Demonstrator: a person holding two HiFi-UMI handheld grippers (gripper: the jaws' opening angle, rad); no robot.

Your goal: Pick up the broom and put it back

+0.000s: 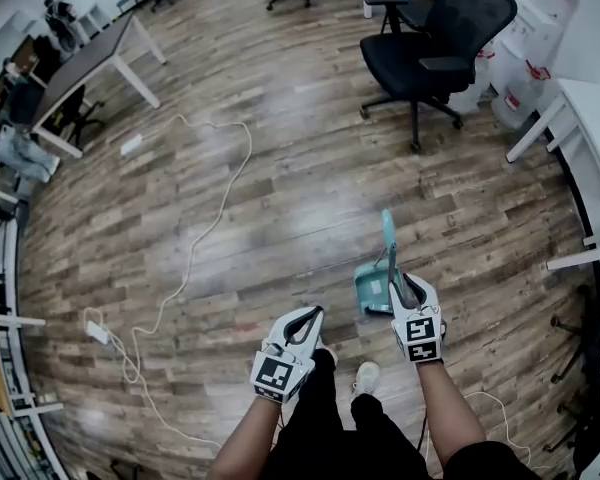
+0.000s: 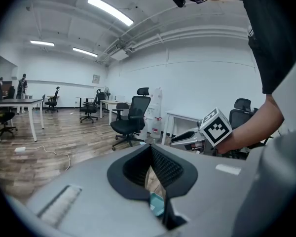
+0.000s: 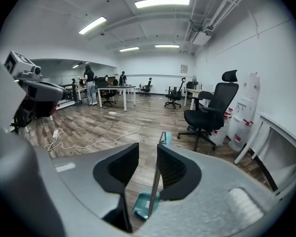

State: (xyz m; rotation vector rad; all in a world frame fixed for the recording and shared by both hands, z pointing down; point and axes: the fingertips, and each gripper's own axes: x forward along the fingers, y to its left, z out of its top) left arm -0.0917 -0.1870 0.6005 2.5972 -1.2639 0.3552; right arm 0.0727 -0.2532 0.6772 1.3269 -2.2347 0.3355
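**Broom handle already stands inside the right claw's gap**

The broom (image 1: 388, 240) stands upright at the lower right of the head view. Its teal head (image 1: 370, 290) rests on the wood floor (image 1: 230, 218), and its long axis is near vertical. The right gripper (image 1: 402, 286) straddles the handle (image 3: 155, 181) with its jaws apart. The handle is hard beside the right-hand pad (image 3: 175, 169) and clear of the other. The left gripper (image 1: 314, 315), pinched together and empty, sits just to the left and is farther from the broom. I judge that closing the right jaws would be enough to take hold.
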